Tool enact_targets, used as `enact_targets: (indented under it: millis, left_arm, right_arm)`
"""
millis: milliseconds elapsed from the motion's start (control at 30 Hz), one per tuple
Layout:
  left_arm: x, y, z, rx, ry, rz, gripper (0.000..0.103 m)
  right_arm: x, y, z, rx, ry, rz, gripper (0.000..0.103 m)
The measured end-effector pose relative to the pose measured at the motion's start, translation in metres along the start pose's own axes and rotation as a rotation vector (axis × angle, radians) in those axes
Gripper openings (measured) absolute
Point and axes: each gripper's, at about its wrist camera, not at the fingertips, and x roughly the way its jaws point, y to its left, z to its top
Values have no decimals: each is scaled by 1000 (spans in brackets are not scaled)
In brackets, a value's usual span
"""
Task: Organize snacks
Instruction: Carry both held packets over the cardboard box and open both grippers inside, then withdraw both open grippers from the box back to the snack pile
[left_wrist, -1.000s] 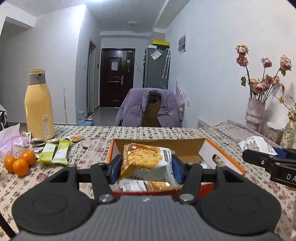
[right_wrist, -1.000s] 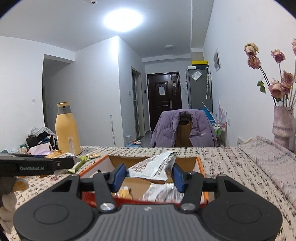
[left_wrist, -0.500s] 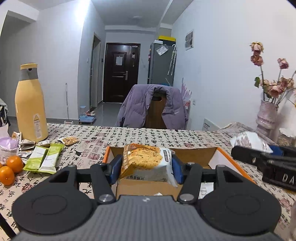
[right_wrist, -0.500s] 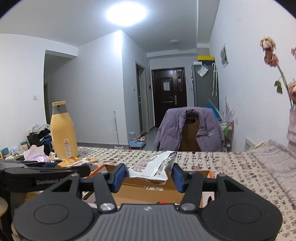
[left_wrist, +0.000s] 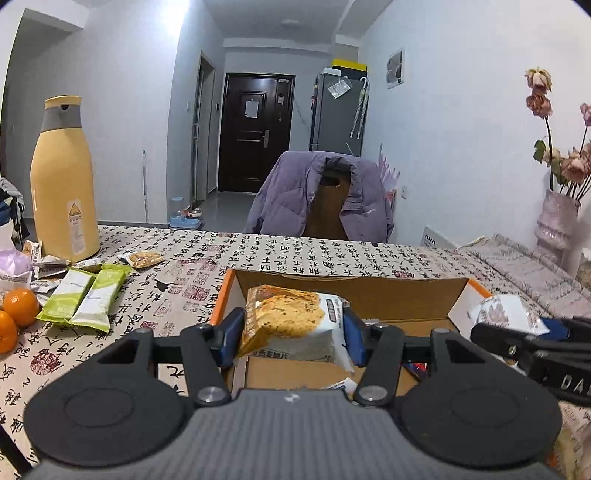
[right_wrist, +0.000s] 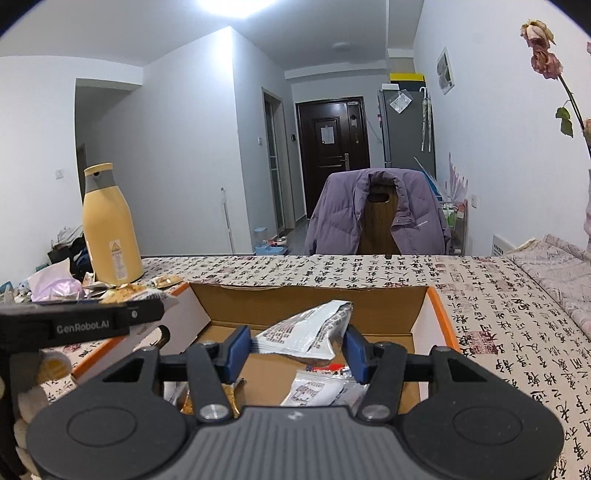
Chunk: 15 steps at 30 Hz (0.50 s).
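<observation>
Calligraphy-print tablecloth (left_wrist: 295, 254) under an open cardboard box (left_wrist: 347, 295), green bars (left_wrist: 85, 299) left of the box, your left gripper (left_wrist: 293, 332) clamping a biscuit packet (left_wrist: 291, 325) above the box, your right gripper (right_wrist: 297, 347) pinching a silver packet (right_wrist: 306, 332) over the box.

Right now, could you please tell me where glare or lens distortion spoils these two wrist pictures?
Right wrist view: the ceiling light burns out to white at the top edge. Left wrist view: a softer bright wash on the upper wall; no lamp visible. Both: fisheye bending bows the walls and darkens the corners; the crinkled silver snack packet stays sharp.
</observation>
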Motion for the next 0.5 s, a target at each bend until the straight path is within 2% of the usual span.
enact_targets:
  millis: [133, 200, 233, 267, 300, 367, 500]
  left_arm:
    - [-1, 1, -3, -2, -4, 4, 62]
    - [-3, 1, -3, -1, -20, 12, 77]
    - [-5, 2, -3, -6, -30, 13, 83]
    - [-7, 2, -3, -11, -42, 15, 97]
    - [-10, 3, -4, -17, -62, 23, 103]
    - [-13, 2, -3, -16, -82, 43, 103]
    - [-13, 3, -3, -28, -77, 35, 103]
  right_arm:
    - [-1, -3, -1, 12, -1, -11, 67]
    - [-2, -6, -2, 20, -5, -9, 73]
    - [-3, -7, -1, 26, -9, -9, 85]
    - [-3, -8, -1, 31, -14, -10, 95]
    - [-4, -9, -2, 35, -20, -12, 97]
    - [-5, -10, -2, 41, -28, -17, 103]
    - [-6, -14, -3, 56, -33, -31, 103]
